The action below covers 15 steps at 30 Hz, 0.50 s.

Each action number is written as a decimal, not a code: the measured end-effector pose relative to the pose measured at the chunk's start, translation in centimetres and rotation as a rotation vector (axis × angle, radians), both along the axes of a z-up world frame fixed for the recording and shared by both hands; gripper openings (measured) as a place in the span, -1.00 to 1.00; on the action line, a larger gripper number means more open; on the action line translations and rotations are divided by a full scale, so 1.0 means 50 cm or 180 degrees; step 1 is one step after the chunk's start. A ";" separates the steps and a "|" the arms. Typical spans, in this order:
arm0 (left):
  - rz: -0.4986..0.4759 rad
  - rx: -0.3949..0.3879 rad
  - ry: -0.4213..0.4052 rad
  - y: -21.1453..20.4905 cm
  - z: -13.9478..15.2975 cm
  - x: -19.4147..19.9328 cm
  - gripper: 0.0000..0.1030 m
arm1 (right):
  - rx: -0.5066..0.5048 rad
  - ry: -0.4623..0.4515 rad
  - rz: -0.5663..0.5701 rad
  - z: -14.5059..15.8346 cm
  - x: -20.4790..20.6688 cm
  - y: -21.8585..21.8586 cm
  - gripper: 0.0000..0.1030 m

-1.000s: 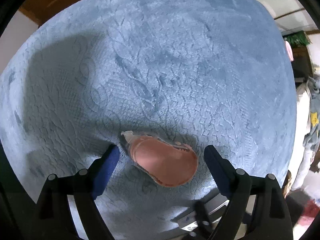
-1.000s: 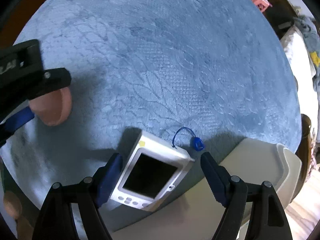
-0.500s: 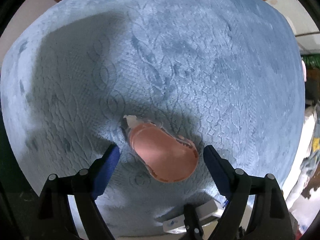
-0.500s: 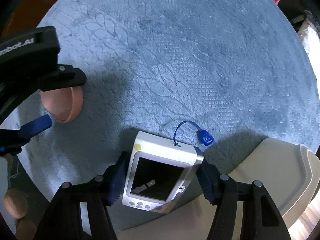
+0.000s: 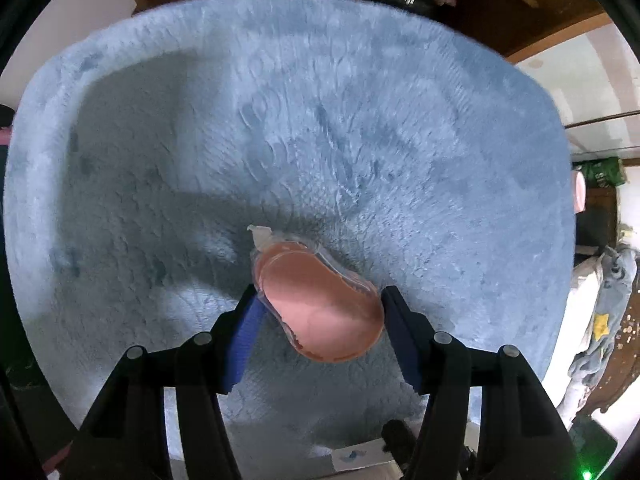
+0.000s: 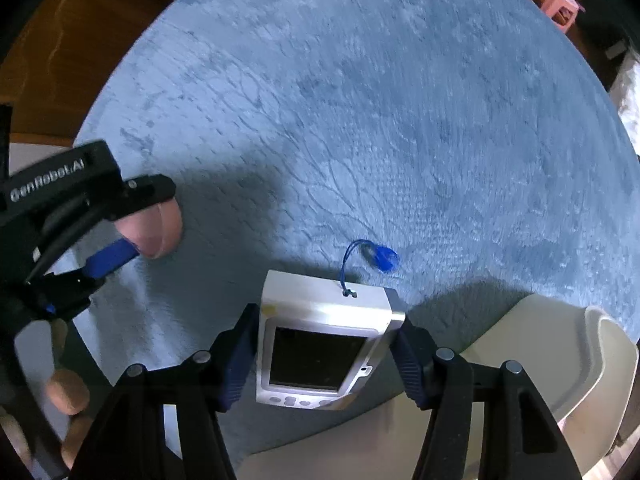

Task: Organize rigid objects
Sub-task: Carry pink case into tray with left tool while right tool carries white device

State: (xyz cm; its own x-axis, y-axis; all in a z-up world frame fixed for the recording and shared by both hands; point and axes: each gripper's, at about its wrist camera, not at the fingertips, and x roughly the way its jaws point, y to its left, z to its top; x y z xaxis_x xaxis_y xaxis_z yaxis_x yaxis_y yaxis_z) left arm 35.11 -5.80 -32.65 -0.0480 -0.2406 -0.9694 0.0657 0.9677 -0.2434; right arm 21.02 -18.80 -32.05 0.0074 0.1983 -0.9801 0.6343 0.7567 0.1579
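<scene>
Rigid objects are being gathered two at a time: a pink oval case (image 5: 320, 312) in clear wrapping is gripped between the jaws of the left gripper (image 5: 320, 320), which have just been closing onto it, and a white handheld device (image 6: 324, 340) with a dark screen is clamped by the right gripper (image 6: 324, 344), whose jaws have narrowed until the pads press on its sides. Both objects appear to be raised just above the blue plush blanket (image 6: 400, 120), judging by the shadows cast beneath them. A blue cord with a small blue tag (image 6: 384, 258) is seen trailing from the top of the device onto the blanket. The picking up is judged to be done for both items; the carrying and the setting down are judged to remain, and a cream-coloured tray (image 6: 560, 360) near the right gripper may be the destination, though this cannot be confirmed. On the left gripper's black body, as seen from the right wrist, the lettering "GenRobot.AI" (image 6: 48, 182) can be read. No writing can be made out on the device or the case.
</scene>
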 end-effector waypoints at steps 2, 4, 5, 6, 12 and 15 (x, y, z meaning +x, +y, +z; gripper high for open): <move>0.0010 -0.0050 -0.0116 0.014 0.026 -0.009 0.23 | 0.0047 -0.0090 0.0003 0.021 -0.007 -0.008 0.20; 0.0030 -0.0111 -0.0196 0.043 0.050 -0.005 0.23 | 0.0078 -0.0182 0.0013 0.043 -0.007 -0.012 0.20; 0.0041 -0.0151 -0.0246 0.055 0.067 -0.008 0.23 | 0.0087 -0.0235 0.0023 0.056 -0.009 -0.018 0.19; 0.0044 -0.0190 -0.0308 0.067 0.083 -0.007 0.23 | 0.0089 -0.0303 0.0041 0.074 -0.013 -0.025 0.19; 0.0032 -0.0361 -0.0649 0.094 0.208 -0.034 0.23 | 0.0107 -0.0710 0.0114 0.202 -0.060 -0.055 0.16; -0.0020 -0.0397 -0.0769 0.088 0.242 -0.066 0.23 | 0.0095 -0.0899 0.0167 0.249 -0.070 -0.064 0.16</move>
State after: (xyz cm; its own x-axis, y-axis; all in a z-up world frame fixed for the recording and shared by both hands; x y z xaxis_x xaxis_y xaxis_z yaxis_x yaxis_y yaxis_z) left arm 31.83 -1.38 -20.57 0.1791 -0.3594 -0.9158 0.1423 0.9306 -0.3374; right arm 17.55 -21.99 -19.57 0.2682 0.2346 -0.9344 0.5220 0.7798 0.3456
